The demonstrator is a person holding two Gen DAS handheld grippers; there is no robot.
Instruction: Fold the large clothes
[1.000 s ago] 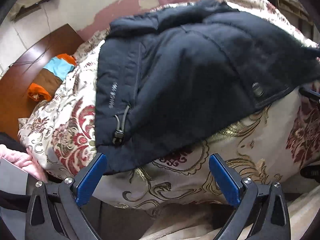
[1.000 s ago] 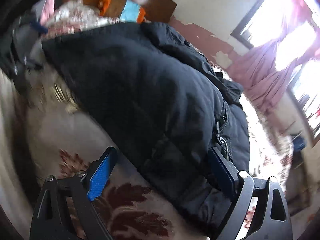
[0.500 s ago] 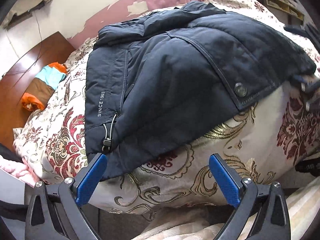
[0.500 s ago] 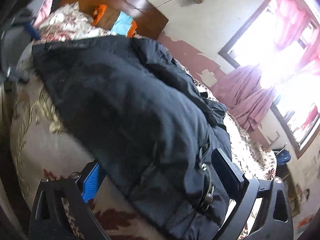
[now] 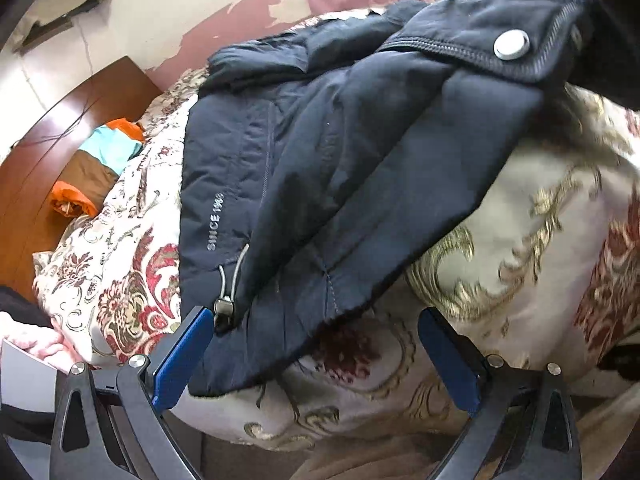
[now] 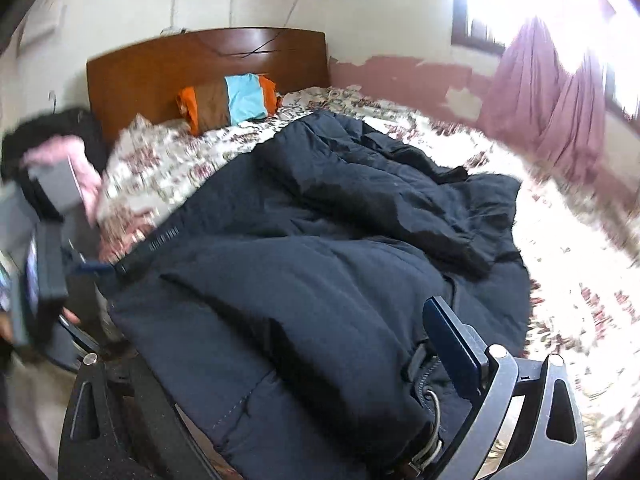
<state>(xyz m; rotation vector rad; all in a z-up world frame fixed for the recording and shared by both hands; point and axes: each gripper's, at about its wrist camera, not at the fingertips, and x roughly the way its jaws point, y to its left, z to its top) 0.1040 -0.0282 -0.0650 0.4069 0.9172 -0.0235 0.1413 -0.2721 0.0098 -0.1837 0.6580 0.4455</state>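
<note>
We see a dark navy padded jacket (image 5: 344, 168) spread across the bed, its hem hanging over the near edge of the floral bedspread (image 5: 532, 240). Pale lettering runs along one seam, a drawcord toggle (image 5: 224, 304) dangles at the hem corner, and a flap with a silver snap button (image 5: 511, 45) is raised toward the upper right.

Our left gripper (image 5: 316, 356) hovers at the near edge of the bed with its blue pads spread wide, the hem corner lying between them and nothing clamped. In the right wrist view our right gripper (image 6: 288, 364) also stands wide, the jacket (image 6: 320, 280) bulging between its fingers; its left pad is hidden under the cloth.

Beyond, a striped orange, brown and blue pillow (image 6: 228, 102) rests against the wooden headboard (image 6: 168, 64), and mauve curtains (image 6: 548, 108) hang by the bright window.
</note>
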